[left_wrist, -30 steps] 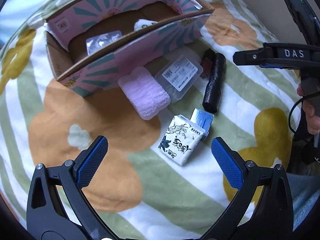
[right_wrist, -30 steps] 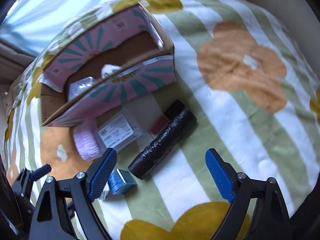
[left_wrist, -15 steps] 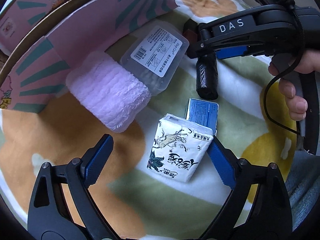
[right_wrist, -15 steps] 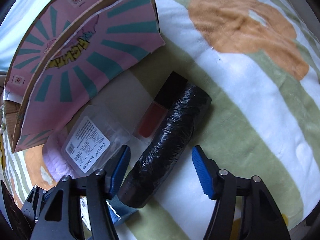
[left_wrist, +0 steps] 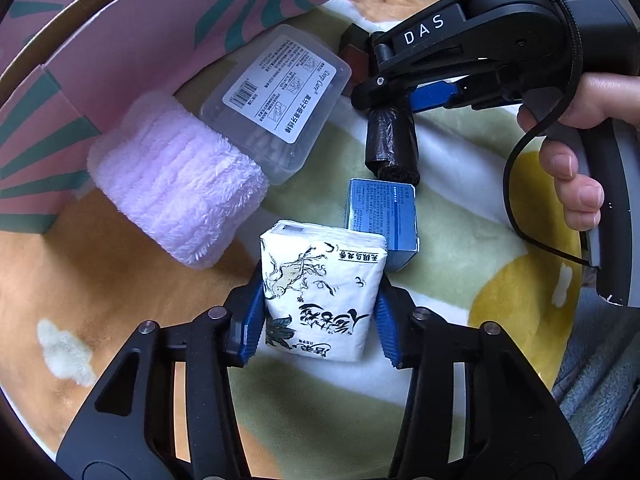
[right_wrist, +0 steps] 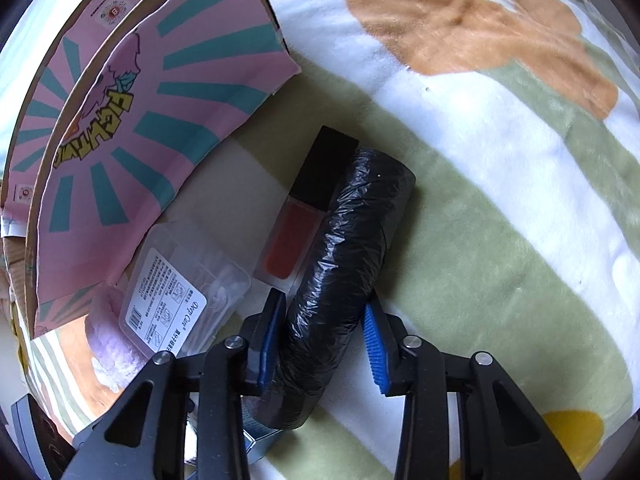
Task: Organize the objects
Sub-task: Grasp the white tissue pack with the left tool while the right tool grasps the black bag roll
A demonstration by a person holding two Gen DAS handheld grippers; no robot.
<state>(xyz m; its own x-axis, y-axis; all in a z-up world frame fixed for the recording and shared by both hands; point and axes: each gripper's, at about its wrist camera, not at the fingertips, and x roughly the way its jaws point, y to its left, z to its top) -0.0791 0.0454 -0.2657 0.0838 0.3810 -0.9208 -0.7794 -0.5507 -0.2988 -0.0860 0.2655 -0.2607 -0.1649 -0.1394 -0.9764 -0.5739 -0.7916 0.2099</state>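
Plush fleece blanket [left_wrist: 460,216], striped green and white with orange blobs, is lying under everything. Left gripper [left_wrist: 320,312] is pinching a soft, printed tissue pack [left_wrist: 320,292] resting on it. Right gripper [right_wrist: 320,340] is squeezing a crinkly black bag roll [right_wrist: 340,272]. Left view alone is showing a fuzzy lilac cloth [left_wrist: 176,188] and blue carton [left_wrist: 382,216]; right view is showing a red-tinted tube [right_wrist: 290,236] beside the roll, near the pink cardboard box [right_wrist: 160,92].

Bright, soft daylight in both views. Strong fisheye bending and black vignette corners. Glare on clear plastic case [left_wrist: 280,100] lid; faint shadow beside black bag roll [right_wrist: 344,264]. Centre sharp, slight softness near edges.
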